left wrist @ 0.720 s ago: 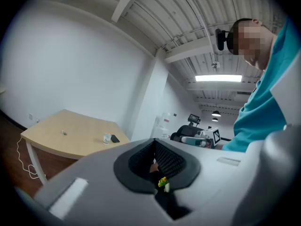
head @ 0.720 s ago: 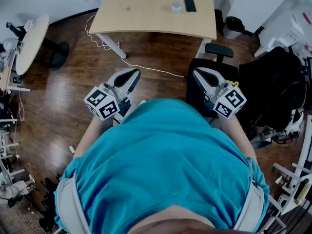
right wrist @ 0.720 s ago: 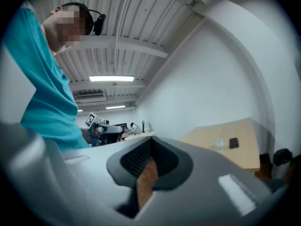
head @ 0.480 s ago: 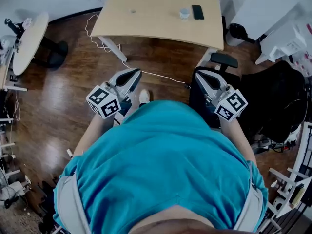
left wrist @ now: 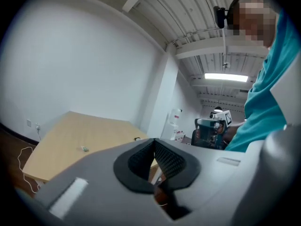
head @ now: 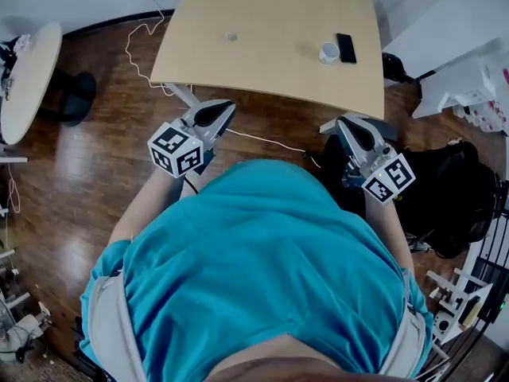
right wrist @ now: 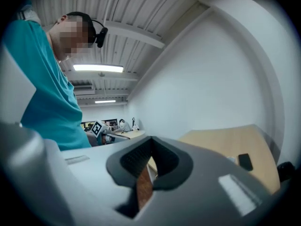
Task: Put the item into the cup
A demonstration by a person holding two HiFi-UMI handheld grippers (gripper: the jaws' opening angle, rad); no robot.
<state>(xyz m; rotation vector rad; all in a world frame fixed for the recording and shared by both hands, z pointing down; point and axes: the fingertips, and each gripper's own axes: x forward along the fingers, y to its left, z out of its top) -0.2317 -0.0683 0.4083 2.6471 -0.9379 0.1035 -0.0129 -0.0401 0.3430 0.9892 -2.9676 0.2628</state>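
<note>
A small pale item (head: 231,36) lies on the light wooden table (head: 270,70), left of middle. A white cup (head: 328,52) stands near the table's right edge, beside a black phone (head: 346,48). My left gripper (head: 223,107) and right gripper (head: 342,123) are both shut and empty. They are held in front of a teal shirt, over the floor, short of the table's near edge. In the left gripper view the left gripper (left wrist: 154,144) points at the table (left wrist: 70,131) and the item (left wrist: 84,149). The right gripper view shows the right gripper (right wrist: 151,144) and the phone (right wrist: 245,161).
A white cable (head: 254,138) runs over the dark wood floor below the table's near edge. A round white table (head: 24,78) stands at the left. A black office chair (head: 445,205) and white boxes (head: 477,94) crowd the right side.
The table has come nearer and fills more of the head view as the person moved toward it. Both grippers stayed shut and level in front of the body.
</note>
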